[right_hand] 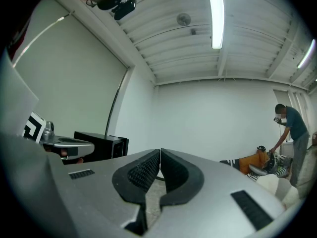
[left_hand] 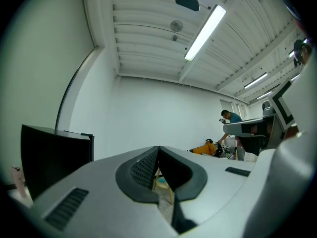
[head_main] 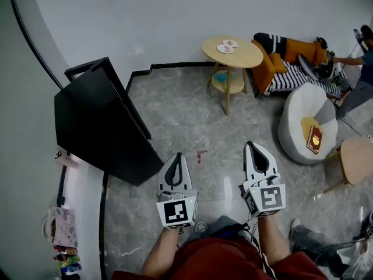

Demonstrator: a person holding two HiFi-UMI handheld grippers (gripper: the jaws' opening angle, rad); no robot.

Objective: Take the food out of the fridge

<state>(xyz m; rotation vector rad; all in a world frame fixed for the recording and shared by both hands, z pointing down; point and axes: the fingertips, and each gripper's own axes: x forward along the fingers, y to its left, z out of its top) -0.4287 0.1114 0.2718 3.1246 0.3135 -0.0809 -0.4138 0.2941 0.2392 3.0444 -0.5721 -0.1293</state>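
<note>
The left gripper (head_main: 176,156) and the right gripper (head_main: 252,146) are held level, side by side, above the grey tiled floor (head_main: 192,121). Each has its jaws pressed together with nothing between them. The black fridge (head_main: 99,121) stands at the floor's left edge against the wall, just left of the left gripper. Its inside cannot be seen. A round wooden table (head_main: 232,54) stands near the far wall.

Bright ceiling strip light (left_hand: 205,32), fisheye edges

I'm standing in a lounge-like room: round wooden table (head_main: 245,56), white beanbag (head_main: 297,112), black fridge (head_main: 99,121), strip light (left_hand: 205,31) glowing overhead.
</note>
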